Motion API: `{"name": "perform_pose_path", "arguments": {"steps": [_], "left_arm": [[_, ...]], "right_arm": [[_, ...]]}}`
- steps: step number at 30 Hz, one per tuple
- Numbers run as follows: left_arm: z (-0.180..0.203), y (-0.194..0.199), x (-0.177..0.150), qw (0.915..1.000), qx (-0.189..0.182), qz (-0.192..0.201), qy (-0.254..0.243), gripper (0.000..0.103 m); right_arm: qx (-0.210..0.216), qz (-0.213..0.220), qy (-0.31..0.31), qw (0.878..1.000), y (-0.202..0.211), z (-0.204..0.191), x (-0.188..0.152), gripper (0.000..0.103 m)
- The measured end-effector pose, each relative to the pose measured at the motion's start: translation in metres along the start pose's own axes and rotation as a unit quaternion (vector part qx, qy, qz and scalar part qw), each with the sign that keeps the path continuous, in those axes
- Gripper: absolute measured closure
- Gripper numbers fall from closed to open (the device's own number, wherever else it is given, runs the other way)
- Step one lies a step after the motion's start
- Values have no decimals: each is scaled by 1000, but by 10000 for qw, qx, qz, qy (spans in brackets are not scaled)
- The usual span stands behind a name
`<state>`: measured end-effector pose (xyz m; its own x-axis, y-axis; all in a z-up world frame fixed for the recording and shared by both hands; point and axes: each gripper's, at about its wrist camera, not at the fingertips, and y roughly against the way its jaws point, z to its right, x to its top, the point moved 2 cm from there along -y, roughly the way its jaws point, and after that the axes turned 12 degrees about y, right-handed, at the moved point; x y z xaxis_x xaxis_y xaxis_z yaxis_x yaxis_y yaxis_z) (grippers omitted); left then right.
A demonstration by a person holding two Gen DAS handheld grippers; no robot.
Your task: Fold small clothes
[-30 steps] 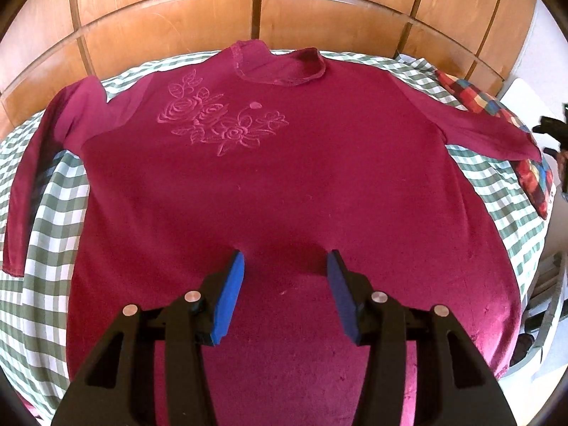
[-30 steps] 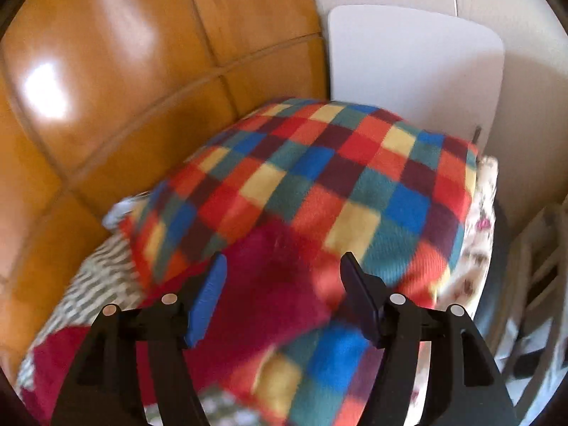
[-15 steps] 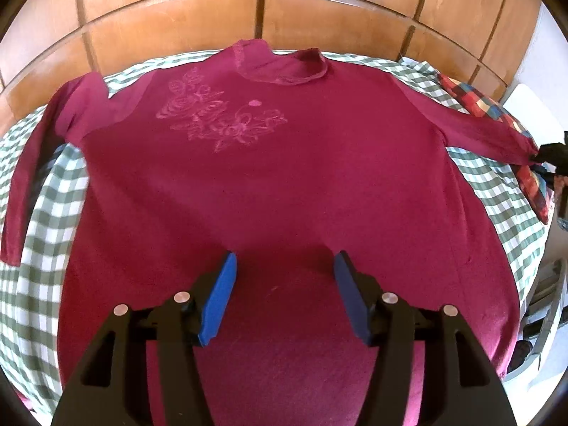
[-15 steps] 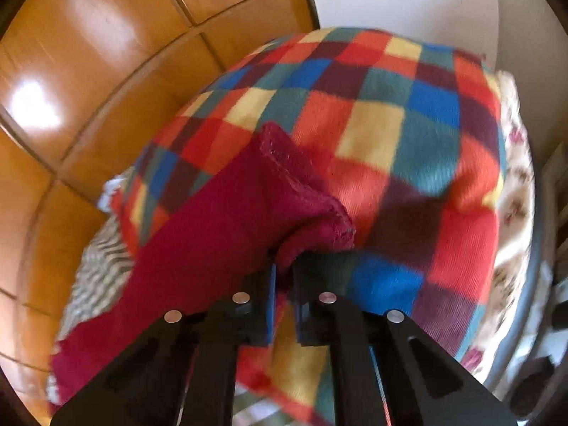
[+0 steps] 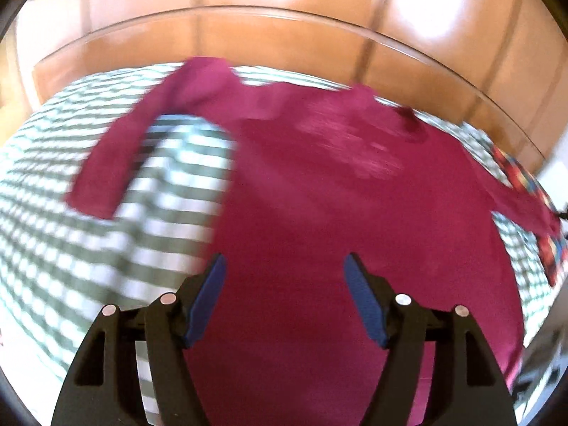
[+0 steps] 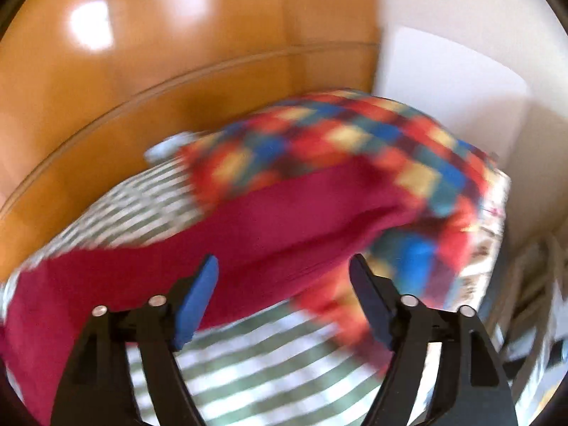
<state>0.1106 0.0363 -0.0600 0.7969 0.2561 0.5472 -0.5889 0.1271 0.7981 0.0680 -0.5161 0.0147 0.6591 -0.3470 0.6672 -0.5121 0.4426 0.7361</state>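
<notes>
A crimson long-sleeved top [image 5: 337, 191] lies spread flat on a green-and-white checked bedcover [image 5: 88, 220], neck toward the wooden headboard. Its left sleeve [image 5: 117, 149] angles down over the checks. My left gripper [image 5: 284, 280] is open and empty, above the top's lower body near its left edge. In the right wrist view the top's right sleeve [image 6: 269, 220] lies across a multicoloured checked blanket [image 6: 355, 135] and the bedcover [image 6: 266, 362]. My right gripper [image 6: 284, 277] is open and empty just above that sleeve. Both views are motion-blurred.
A wooden panelled headboard [image 5: 284, 42] runs along the far side. A white board [image 6: 451, 81] and a white wall stand past the blanket at the right. The multicoloured blanket also shows at the bed's right edge in the left wrist view [image 5: 522, 177].
My right gripper was shut on the sleeve cuff half a second ago; now it is open and the sleeve lies loose. My left gripper has swung to the left and opened wider.
</notes>
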Motion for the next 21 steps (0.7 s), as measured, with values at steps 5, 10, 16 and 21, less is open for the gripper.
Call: {"name": "perform_pose_path", "arguments": {"steps": [5, 10, 16, 21], "left_arm": [[-73, 2, 22, 9919, 1090, 318, 575, 34], [-136, 6, 47, 9784, 1619, 560, 1156, 34], [-110, -3, 49, 9817, 1691, 871, 63, 22], [-101, -56, 65, 9746, 2114, 609, -416, 28]], "right_arm": [[1072, 168, 1250, 9862, 24, -134, -29, 25], [1911, -35, 2128, 9582, 30, -266, -77, 25], [1947, -354, 2527, 9471, 15, -329, -128, 22], [1799, 3, 2641, 9476, 14, -328, -139, 18]]}}
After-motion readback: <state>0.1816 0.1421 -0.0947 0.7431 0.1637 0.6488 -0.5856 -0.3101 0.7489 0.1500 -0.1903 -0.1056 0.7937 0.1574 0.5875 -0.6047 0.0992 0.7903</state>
